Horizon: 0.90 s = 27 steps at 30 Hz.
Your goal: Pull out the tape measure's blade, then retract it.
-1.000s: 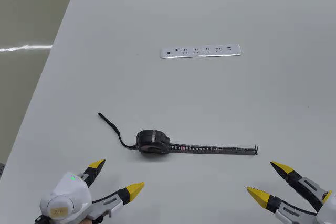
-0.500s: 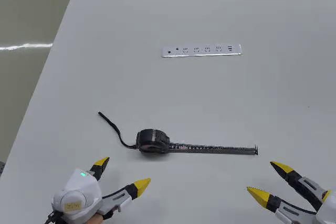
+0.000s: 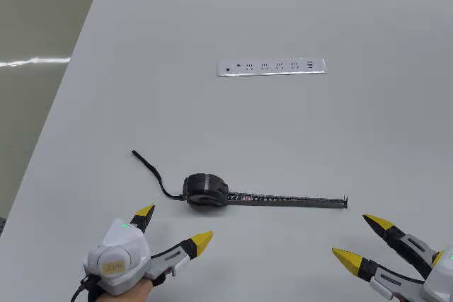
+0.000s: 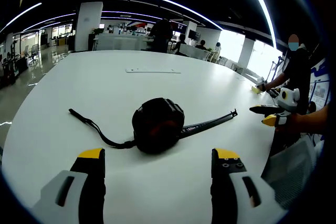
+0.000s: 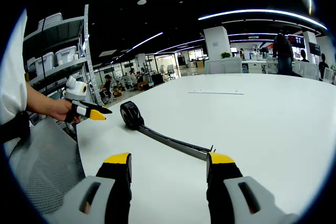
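No text can be read. The blade (image 3: 287, 201) bears fine scale marks, with red print just beside the case (image 3: 206, 190), too small to make out. The yellow sticker (image 3: 112, 267) on the left gripper (image 3: 175, 223) is blurred.

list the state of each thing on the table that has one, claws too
tape measure: resting on the table, not held
blade: pulled out, lying flat on the table, tip free
strap: loose, trailing away from the tape measure
power strip: flat on the table, nothing plugged in
left claw: open, empty, just short of the tape measure
right claw: open, empty, near the blade's tip, not touching
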{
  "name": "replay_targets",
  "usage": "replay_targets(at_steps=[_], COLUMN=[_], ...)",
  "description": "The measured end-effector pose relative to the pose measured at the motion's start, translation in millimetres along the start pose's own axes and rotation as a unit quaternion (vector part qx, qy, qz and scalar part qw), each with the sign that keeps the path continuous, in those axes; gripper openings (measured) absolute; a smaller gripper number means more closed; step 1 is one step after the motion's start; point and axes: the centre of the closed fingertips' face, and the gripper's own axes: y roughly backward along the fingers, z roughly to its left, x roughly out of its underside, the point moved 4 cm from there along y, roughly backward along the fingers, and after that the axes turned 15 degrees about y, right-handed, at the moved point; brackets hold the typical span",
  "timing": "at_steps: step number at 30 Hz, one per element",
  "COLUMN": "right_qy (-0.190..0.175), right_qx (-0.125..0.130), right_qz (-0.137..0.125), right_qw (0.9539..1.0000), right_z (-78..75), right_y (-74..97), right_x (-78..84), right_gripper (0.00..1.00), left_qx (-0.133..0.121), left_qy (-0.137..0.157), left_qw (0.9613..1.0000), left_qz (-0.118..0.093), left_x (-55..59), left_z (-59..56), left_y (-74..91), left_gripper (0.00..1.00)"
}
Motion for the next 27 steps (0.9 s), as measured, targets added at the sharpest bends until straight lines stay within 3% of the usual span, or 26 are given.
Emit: replay_targets(at_steps=[7, 16, 27], right_qy=[0.000, -0.001, -0.002], right_qx=[0.000, -0.003, -0.007], right_qz=[-0.001, 0.000, -0.001], right_qw=[1.0000, 1.0000, 1.0000], right_z=[-2.9, -4.6, -7.1], right_y=[-0.2, -3.0, -6.7], right_x=[1.2, 0.6, 1.0], right_gripper=[0.58, 0.58, 0.57], left_qx=[-0.009, -0.018, -0.036], left_qy=[-0.002, 0.041, 0.043], left_qw=[0.9999, 0.9990, 0.9984], left_qz=[0.007, -0.003, -0.007], left_x=[5.7, 5.1, 4.3], left_z=[-0.5, 0.6, 0.5], left_y=[-7.5, -14.7, -23.0], left_gripper=[0.82, 0.83, 0.86])
